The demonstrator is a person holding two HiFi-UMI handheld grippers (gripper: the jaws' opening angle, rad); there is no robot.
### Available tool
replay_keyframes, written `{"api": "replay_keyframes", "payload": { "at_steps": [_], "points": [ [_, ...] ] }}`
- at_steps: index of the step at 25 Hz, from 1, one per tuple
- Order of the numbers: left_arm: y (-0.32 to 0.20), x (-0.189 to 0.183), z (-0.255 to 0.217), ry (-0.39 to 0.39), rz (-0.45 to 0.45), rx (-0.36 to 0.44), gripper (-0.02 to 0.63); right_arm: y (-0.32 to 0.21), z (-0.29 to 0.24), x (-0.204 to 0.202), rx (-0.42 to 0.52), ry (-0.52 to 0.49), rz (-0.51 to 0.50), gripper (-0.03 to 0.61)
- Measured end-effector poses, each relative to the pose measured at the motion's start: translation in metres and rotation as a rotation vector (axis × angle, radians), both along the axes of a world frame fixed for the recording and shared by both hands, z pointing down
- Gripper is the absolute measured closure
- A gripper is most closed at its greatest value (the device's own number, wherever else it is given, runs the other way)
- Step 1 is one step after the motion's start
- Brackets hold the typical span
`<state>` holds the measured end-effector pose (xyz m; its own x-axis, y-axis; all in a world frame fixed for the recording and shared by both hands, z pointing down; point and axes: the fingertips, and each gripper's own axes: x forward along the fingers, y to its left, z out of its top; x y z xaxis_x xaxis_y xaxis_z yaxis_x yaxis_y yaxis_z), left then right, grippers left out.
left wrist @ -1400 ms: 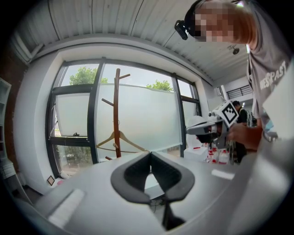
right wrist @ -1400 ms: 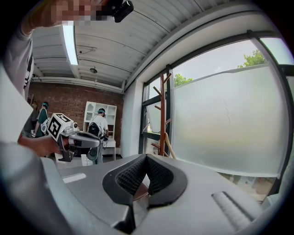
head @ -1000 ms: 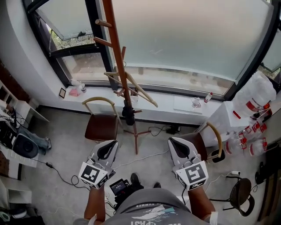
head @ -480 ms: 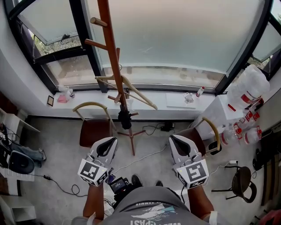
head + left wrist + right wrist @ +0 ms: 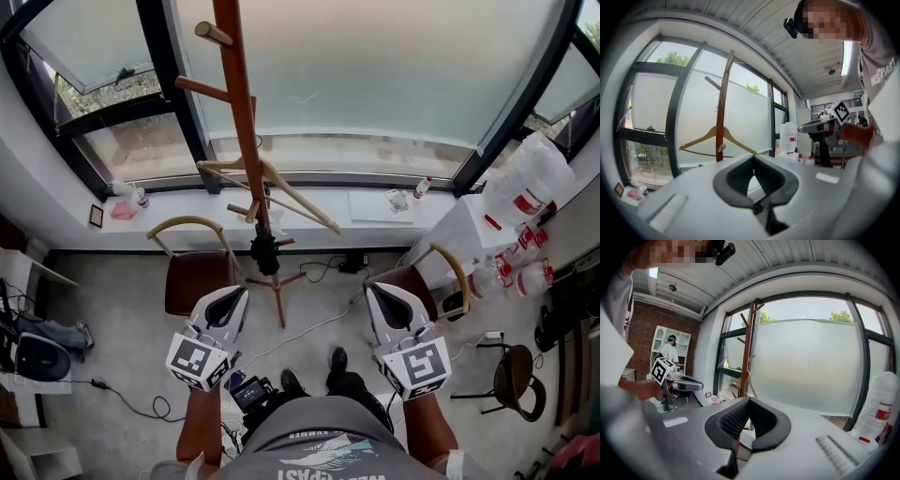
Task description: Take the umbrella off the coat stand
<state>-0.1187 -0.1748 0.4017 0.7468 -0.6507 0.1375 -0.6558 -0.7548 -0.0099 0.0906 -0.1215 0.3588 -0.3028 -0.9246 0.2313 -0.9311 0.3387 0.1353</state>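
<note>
The wooden coat stand (image 5: 240,131) rises in front of the window, with a pale wooden hanger (image 5: 281,193) on one of its pegs. Low on the pole hangs a small black folded umbrella (image 5: 263,251). My left gripper (image 5: 231,298) is shut and empty, short of the stand's feet and a little to their left. My right gripper (image 5: 379,292) is also shut with nothing in it, further off to the right. The left gripper view shows the pole (image 5: 723,108) and the hanger (image 5: 701,140) above the shut left gripper (image 5: 753,157). In the right gripper view the pole (image 5: 746,352) stands behind the right gripper (image 5: 749,400). The umbrella is hidden in both.
A brown chair (image 5: 194,279) stands left of the stand, another chair (image 5: 427,281) to the right. Large water jugs (image 5: 532,187) sit on a white table (image 5: 466,246). Cables (image 5: 319,330) cross the floor. Small bottles line the window sill (image 5: 375,208). Another person (image 5: 670,351) stands by the shelves.
The person has stepped toward the window, and both grippers have come nearer the coat stand. The stand and umbrella now sit closer in the head view. Both grippers stay shut.
</note>
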Motion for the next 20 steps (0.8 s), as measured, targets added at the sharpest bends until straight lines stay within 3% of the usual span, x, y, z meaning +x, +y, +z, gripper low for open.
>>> {"api": "replay_keyframes", "payload": {
  "at_steps": [20],
  "points": [
    [-0.068, 0.013, 0.033, -0.007, -0.113, -0.053, 0.611, -0.073, 0.035, 0.001, -0.081, -0.018, -0.120, 0.577]
  ]
}}
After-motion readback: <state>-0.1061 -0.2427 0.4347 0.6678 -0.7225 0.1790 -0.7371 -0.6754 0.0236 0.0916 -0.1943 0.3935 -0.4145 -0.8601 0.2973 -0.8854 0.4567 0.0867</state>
